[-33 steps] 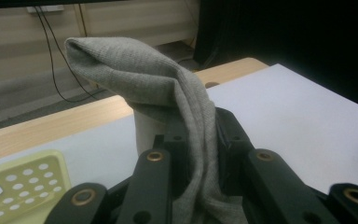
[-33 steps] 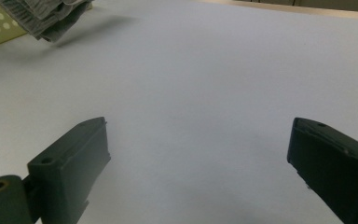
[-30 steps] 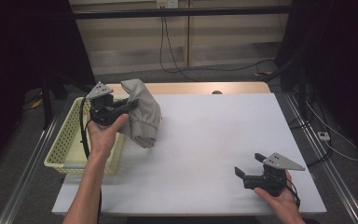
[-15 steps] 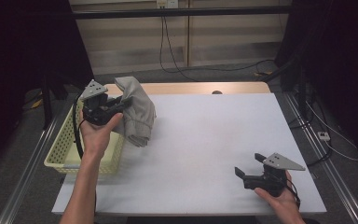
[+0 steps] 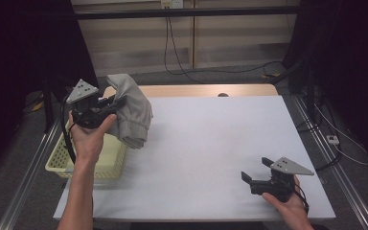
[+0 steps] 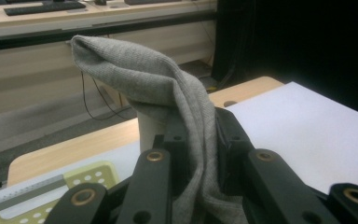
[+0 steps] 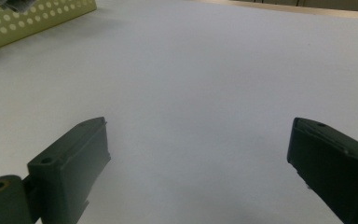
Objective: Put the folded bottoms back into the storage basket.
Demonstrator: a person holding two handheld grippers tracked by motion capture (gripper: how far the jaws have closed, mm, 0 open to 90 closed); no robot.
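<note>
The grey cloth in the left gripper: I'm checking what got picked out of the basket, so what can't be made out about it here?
- Grey cloth: what garment it is; it hangs bunched in the high view.
- Its pinched part: covered by the left gripper fingers in the left gripper view.
- Its lower end: cut off by that view's bottom edge.
- Yellow basket inside: partly hidden by the forearm and cloth in the high view.

A lab or office workroom: a white-topped table (image 5: 211,143) on metal rails, cables (image 5: 182,52) trailing at twelve o'clock, and desks with a keyboard (image 6: 42,7) behind.
</note>
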